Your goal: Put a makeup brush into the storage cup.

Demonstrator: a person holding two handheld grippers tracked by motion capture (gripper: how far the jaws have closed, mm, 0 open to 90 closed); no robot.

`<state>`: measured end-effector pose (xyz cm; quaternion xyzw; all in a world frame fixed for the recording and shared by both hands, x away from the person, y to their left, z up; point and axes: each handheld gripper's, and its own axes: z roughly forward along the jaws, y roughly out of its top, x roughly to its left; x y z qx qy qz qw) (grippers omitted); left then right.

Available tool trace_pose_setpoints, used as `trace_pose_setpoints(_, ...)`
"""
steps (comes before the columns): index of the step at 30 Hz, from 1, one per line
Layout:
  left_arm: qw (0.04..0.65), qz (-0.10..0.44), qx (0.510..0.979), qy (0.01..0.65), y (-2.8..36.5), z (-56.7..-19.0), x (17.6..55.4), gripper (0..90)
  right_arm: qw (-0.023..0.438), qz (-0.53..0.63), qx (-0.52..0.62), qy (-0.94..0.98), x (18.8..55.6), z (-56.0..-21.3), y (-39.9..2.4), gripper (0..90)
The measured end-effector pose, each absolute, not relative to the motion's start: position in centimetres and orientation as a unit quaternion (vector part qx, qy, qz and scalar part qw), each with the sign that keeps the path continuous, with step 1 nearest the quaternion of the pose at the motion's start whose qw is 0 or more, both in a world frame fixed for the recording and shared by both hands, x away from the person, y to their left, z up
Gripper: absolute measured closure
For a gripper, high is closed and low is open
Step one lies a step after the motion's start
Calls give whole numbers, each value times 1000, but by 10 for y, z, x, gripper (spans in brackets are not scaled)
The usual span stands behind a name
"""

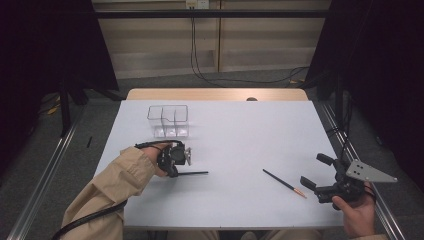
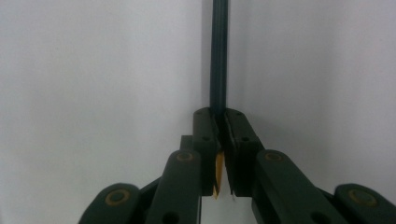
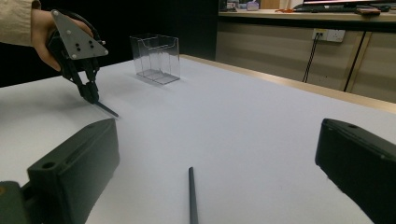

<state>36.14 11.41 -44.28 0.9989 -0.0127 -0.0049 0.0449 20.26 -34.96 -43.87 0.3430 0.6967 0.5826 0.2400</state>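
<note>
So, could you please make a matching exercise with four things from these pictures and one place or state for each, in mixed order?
Things:
1. left gripper
2. right gripper
3. clear plastic holder
4. loose pencil

Places or states:
a. lies free on the white table, in front of open jaws
b. stands far from the person, nothing in its compartments
c. jaws closed on a dark pencil
d. jaws wide apart, nothing between them

Right pairs: 1-c, 2-d, 3-b, 4-a
</note>
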Motion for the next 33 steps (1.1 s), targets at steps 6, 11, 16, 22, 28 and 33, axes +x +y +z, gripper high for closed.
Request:
trace_pose_setpoints(6,34,-8,999,-8,112,-442,362,841,241,582,343,697,202,-438,-350,0)
trace_pose_setpoints(11,50,-24,998,12,112,-439,363,841,241,581,344,697,203,-439,-350,0)
trace_pose_setpoints(16,51,-20,998,16,109,-431,363,842,239,582,345,696,202,-439,-350,0)
trace_pose_setpoints(22,58,-19,998,21,103,-422,361,841,239,582,343,698,203,-439,-349,0)
trace_pose_setpoints(28,59,-25,998,21,95,-416,361,841,239,581,343,698,203,-439,-349,0)
trace_pose_setpoints(33,59,-32,998,20,88,-415,358,841,238,582,341,699,204,-440,-349,0)
